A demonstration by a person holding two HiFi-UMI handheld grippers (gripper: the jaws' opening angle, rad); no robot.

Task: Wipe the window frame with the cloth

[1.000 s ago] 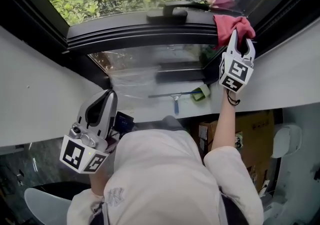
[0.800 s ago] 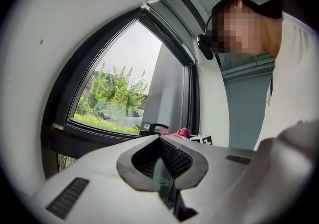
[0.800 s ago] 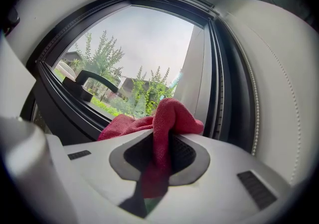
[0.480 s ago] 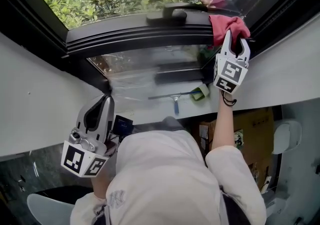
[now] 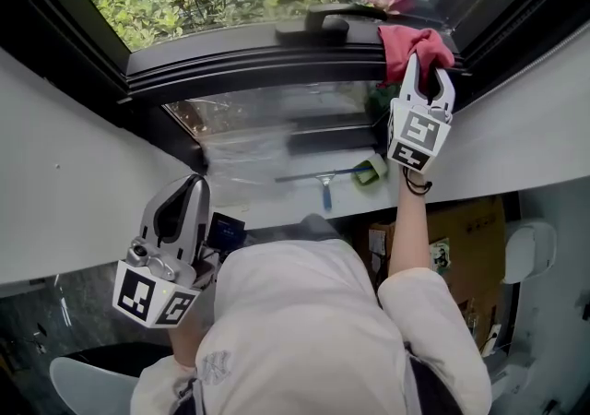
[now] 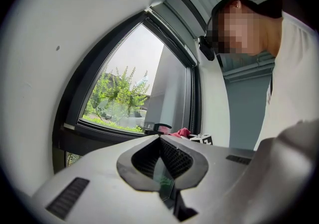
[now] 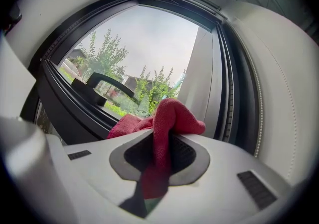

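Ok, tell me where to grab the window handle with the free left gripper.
Take the handle by its curved bar, not the base block, coming from the room side. The bar arches clear of the frame, leaving room to close round it; the cloth sits by its free end.

Squeegee [image 5: 323, 183] beside green sponge [image 5: 372, 170]

The cloth [image 7: 172, 116] looked soft, napped and matt; the window frame [image 5: 258, 61] was smooth and slightly glossy; the right gripper [image 5: 427, 81] was matt plastic.
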